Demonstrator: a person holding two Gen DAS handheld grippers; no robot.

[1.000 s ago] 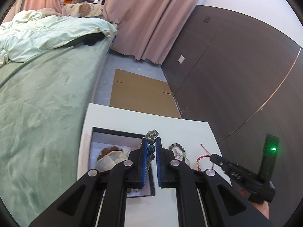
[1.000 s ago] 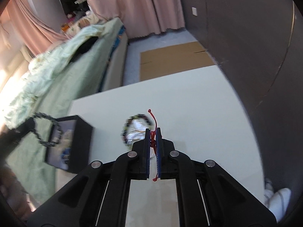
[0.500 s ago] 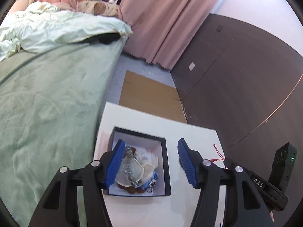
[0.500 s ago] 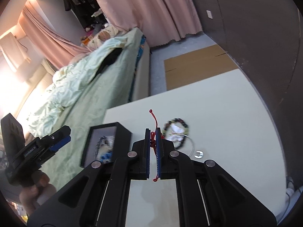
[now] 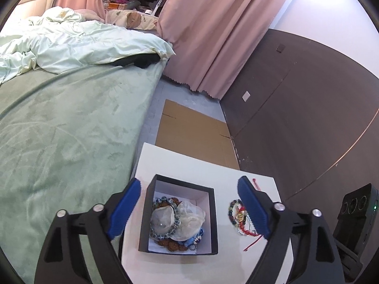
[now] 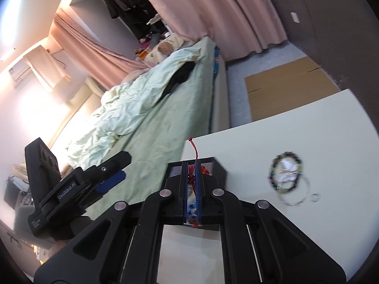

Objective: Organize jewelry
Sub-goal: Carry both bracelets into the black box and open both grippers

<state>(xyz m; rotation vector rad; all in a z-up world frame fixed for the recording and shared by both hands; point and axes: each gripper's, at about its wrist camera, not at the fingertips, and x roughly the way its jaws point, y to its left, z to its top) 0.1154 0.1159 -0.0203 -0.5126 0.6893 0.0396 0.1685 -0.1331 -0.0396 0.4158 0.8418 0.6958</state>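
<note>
Left wrist view looks down on a small white table (image 5: 189, 165) standing beside a bed (image 5: 66, 127) with a green cover and a rumpled pale quilt (image 5: 78, 47). Pink curtains (image 5: 213, 35) hang behind the bed, a dark brown wall (image 5: 296, 108) runs along the right, and a flat sheet of cardboard (image 5: 191, 130) lies on the grey floor past the table's far edge. A black box (image 5: 178, 215) with a white lining sits on the table, holding a blue bead bracelet (image 5: 165, 217), brown beads and crumpled white wrapping. The left gripper (image 5: 189, 210) hangs over it, its jaws wide and opening, blue pads standing to either side of the box with nothing pressed between them. Just right of the box, a dark bead bracelet (image 5: 233, 210) lies on the table, partly hidden by the right pad.

From the right wrist view, the right gripper (image 6: 192, 184) has its fingers clamped together on a red cord bracelet (image 6: 196, 151), one knotted end sticking up past the tips; it is over the box, which is mostly hidden behind it. To its right on the table lie the dark bead bracelet, thin wire bangles (image 6: 296, 189) and a small ring (image 6: 315, 197), all blurred. At the left, the other gripper is seen from the side, held in a hand (image 6: 64, 239).
</note>
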